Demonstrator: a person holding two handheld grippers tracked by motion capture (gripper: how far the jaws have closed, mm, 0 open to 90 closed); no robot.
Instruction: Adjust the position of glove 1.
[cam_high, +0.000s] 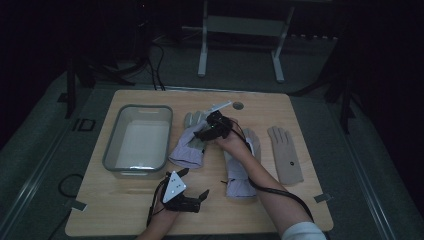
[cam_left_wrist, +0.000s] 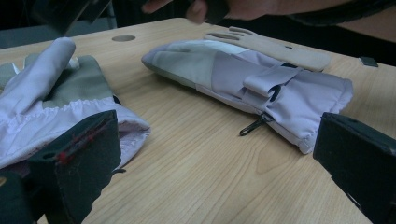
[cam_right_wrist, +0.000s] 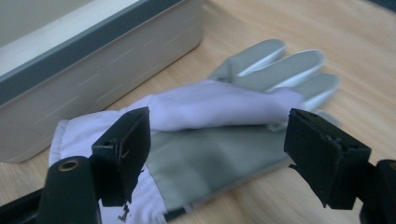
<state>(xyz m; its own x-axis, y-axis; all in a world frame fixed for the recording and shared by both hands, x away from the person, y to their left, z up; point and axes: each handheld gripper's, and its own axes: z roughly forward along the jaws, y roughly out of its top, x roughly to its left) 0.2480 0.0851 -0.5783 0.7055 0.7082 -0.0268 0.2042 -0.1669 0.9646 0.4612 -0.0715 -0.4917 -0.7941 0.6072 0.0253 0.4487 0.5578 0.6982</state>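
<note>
Wooden table (cam_high: 125, 210), grey bin (cam_high: 138, 141) beside lilac glove (cam_high: 190, 145), beige glove (cam_high: 285, 154) apart

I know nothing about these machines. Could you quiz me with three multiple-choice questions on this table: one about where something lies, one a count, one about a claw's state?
1. The grey tub lies where from the gloves, seen from above?
A. left
B. right
C. on top of them

2. How many gloves lie on the table?
A. one
B. three
C. five

3. The right claw above the lilac glove is:
A. clamped on it
B. open, not pressing it
C. holding the tub

Answers: 1 A, the tub sits at the table's left side. 2 B, two lilac ones and a beige glove. 3 B, both jaws stand apart with the glove visible between them.
</note>
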